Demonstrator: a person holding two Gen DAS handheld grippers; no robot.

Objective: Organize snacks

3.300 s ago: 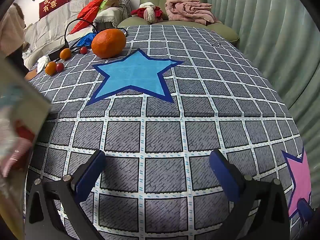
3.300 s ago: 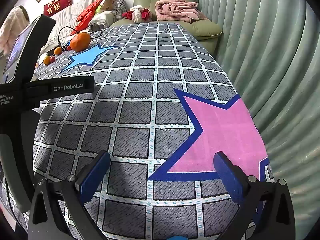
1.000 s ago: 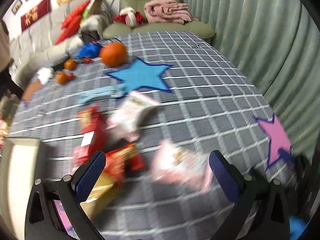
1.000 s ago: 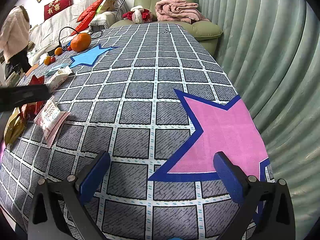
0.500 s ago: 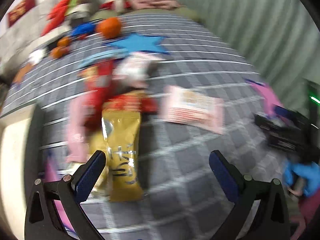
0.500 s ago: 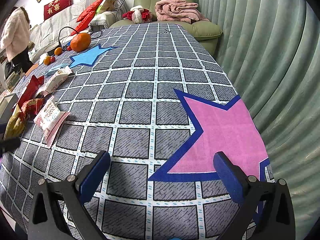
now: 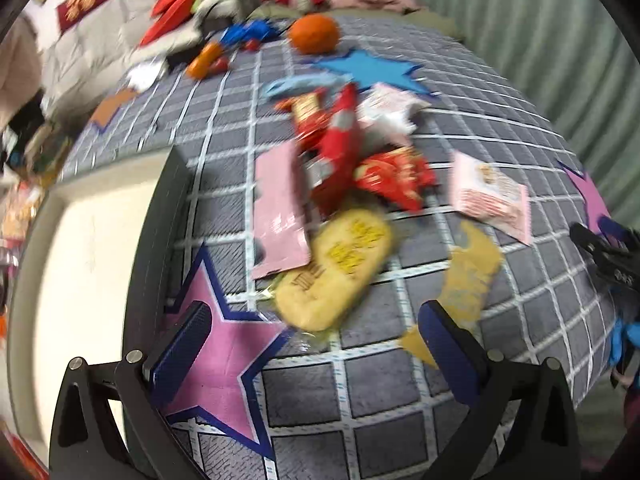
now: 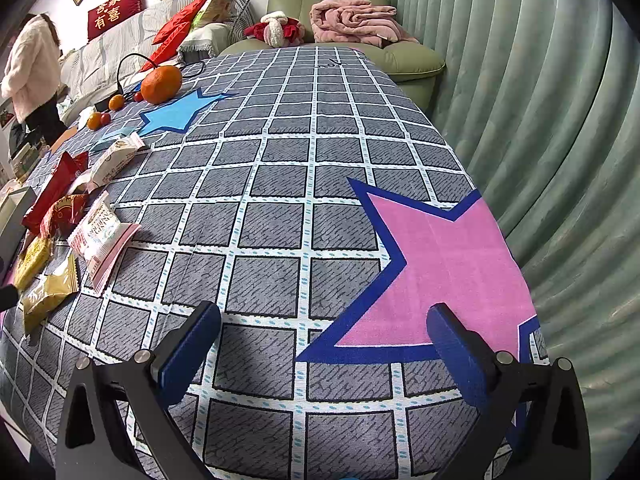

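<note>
so the left gripper (image 7: pixel 312 332) was hanging over the near left part of the table, its blue-padded fingers spread wide with nothing between them. same for the right gripper (image 8: pixel 324 340), wide apart and empty, parked over the big pink star near the table's right edge, well away from anything, so i'd guess it was just waiting its turn.

the snacks sat in a loose heap on the grey checked tablecloth (image 7: pixel 400 400) toward the left edge: a puffy yellow snack packet (image 7: pixel 336 272) nearest the left gripper, a flat pink wrapper (image 7: pixel 280 208) touching it, a tall red bag (image 7: pixel 332 148) and a crinkly red-and-gold pouch (image 7: pixel 396 176) piled behind, a pink-and-white printed packet (image 7: pixel 490 196) lying on its own to the right, and a small gold sachet (image 7: pixel 468 280) just in front of the right pad.

a shallow white tray with a dark rim (image 7: pixel 80 264) sat right at the left edge beside the pile, probably where they're meant to go. the left view was blurry, so labels were unreadable. my read: nothing sorted yet, yellow packet looked like the easiest first grab.
</note>
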